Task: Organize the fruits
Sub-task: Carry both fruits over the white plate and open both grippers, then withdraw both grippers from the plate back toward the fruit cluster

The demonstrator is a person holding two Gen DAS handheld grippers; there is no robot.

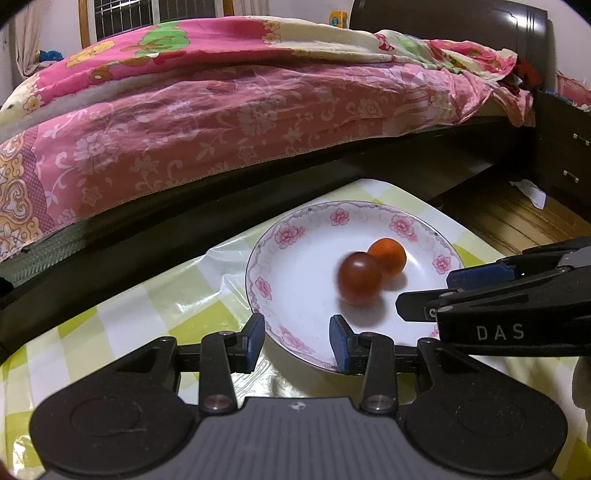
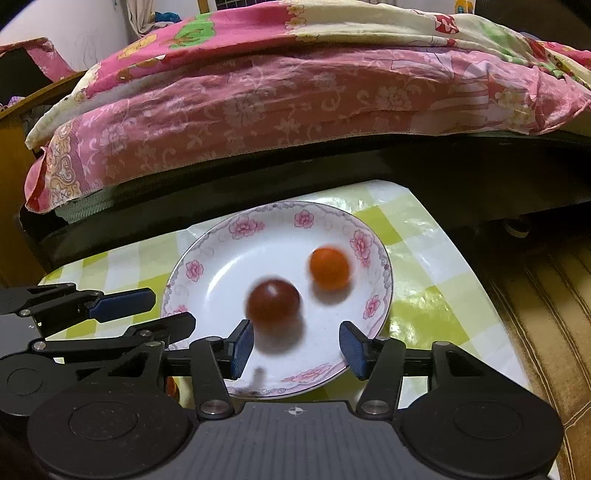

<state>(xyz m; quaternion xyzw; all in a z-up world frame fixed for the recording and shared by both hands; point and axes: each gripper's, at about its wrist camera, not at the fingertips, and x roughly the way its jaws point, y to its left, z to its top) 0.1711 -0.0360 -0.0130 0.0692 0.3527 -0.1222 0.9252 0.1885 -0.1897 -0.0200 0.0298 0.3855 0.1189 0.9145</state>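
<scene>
Tomatoes (image 2: 273, 303) mid-plate (image 2: 207, 258), rim bare

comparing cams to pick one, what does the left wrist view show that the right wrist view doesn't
Left wrist only: a dark headboard, drawers and white paper on the floor. Right wrist only: a gap between the two fruits, and wooden furniture at far left. Both: the plate with a dark red fruit and an orange fruit, the checked tablecloth, the pink bed, both grippers open.
</scene>
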